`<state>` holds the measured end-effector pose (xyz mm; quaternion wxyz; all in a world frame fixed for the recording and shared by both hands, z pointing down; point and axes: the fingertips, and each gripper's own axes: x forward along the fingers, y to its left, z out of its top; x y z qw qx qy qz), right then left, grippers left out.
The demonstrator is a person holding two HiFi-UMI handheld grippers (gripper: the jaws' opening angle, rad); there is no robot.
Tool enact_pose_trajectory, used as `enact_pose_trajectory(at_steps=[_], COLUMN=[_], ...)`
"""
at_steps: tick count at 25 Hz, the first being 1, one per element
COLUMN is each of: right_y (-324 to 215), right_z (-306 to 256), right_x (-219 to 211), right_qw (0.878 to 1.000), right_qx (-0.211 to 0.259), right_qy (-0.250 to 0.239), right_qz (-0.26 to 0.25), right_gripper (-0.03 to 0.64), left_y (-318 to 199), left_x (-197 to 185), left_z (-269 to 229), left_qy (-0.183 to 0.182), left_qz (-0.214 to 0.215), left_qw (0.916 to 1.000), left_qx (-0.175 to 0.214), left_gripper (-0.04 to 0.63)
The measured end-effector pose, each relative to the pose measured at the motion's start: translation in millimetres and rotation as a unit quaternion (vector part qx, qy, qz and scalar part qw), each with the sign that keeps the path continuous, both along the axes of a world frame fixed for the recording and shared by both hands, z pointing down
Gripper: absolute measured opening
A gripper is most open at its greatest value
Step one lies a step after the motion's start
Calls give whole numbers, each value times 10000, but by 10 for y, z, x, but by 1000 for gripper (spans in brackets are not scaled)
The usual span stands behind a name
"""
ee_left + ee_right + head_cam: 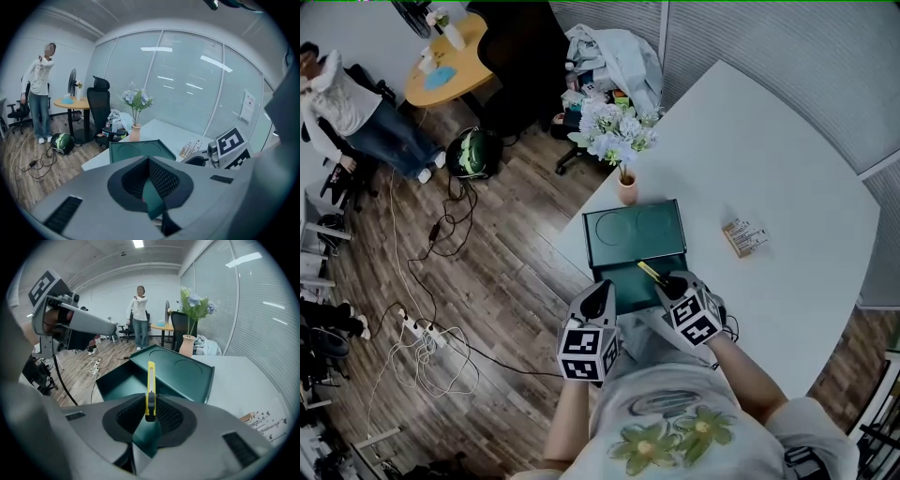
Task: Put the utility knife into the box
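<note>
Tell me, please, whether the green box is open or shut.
Open: the lid lies flipped back beyond the box, whose interior shows in the right gripper view.

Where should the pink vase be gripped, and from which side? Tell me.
Probably grip the vase round its short body, below the flowers, coming in level from the open table side. The blooms spread wide overhead, blocking a top grasp, and the green lid lies close in front.
</note>
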<state>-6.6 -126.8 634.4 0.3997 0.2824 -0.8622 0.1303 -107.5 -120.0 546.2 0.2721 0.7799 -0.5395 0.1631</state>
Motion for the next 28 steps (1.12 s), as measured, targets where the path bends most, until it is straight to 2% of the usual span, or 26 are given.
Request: enact_pose_trajectory(at_steps=[12, 28], right_y=[-2, 36], right_z=[140, 319], right_x=[7, -1], right_qw=[9997, 9974], right_qx=[-135, -214], right_qy=[178, 539], right_qz=[-107, -434], right_gripper=[74, 74], left_y=[21, 50], left_x=[52, 77], left_z=[22, 95], left_qy=[4, -164], left_qz=[75, 129], left_qw=[9999, 9995], left_qx=[-88, -253], left_gripper=[-3, -2])
